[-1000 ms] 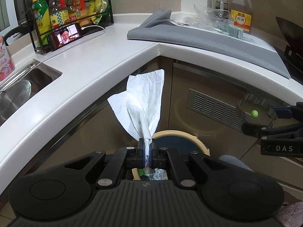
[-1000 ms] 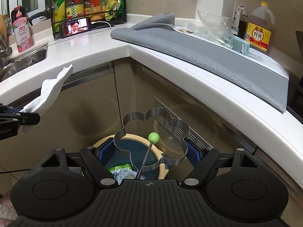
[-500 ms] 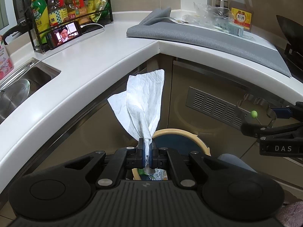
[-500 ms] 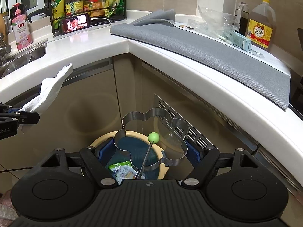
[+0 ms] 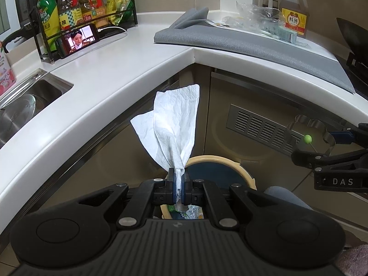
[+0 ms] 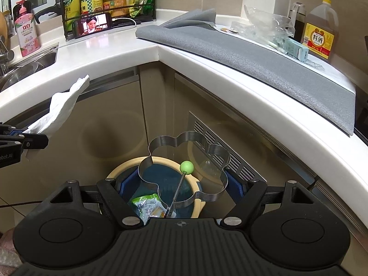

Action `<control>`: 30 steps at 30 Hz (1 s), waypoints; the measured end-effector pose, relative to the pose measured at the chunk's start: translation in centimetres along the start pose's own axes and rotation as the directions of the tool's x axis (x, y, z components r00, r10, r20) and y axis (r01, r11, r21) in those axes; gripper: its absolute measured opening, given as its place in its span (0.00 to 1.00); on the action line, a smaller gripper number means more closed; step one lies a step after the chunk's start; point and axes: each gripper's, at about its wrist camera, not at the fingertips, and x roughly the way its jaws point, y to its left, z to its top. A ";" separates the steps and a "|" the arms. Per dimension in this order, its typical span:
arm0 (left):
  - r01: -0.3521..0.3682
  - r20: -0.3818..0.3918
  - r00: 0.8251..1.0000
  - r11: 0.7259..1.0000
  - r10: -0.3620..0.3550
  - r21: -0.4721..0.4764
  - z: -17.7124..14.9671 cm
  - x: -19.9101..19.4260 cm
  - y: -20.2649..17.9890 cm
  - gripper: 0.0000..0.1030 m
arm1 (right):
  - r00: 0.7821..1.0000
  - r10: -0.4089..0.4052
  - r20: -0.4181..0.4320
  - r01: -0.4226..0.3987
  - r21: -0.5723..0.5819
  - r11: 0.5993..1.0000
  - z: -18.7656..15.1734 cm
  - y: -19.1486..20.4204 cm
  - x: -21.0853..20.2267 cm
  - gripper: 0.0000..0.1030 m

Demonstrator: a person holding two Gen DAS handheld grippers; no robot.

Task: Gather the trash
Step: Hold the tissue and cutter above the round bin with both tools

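**Both claws loaded above the bin**

My left claw (image 5: 178, 185) pinches a white paper towel (image 5: 174, 128) above the trash bin (image 6: 197, 204). My right claw (image 6: 184, 185), spread wide, grips a flower-shaped metal ring (image 6: 208, 148) over that bin, below the tabletop (image 5: 110, 62).

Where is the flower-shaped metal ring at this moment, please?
The flower-shaped metal ring sits clamped in the right gripper, above the trash bin, below the countertop corner.
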 end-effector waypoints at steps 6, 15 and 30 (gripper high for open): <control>0.003 -0.010 1.000 1.000 -0.003 0.001 0.1 0.4 0.0 0.04 | 1.000 0.001 -0.007 -0.001 -0.001 1.000 0.1 0.1 0.2 0.78; 0.003 -0.023 1.000 1.000 -0.003 0.002 0.3 0.8 -0.1 0.04 | 1.000 0.001 -0.019 -0.001 -0.004 1.000 0.3 0.3 0.6 0.78; 0.005 -0.061 0.998 1.000 -0.005 0.003 0.8 2.3 0.0 0.04 | 0.999 -0.001 -0.046 0.000 -0.020 1.000 0.3 0.4 1.8 0.78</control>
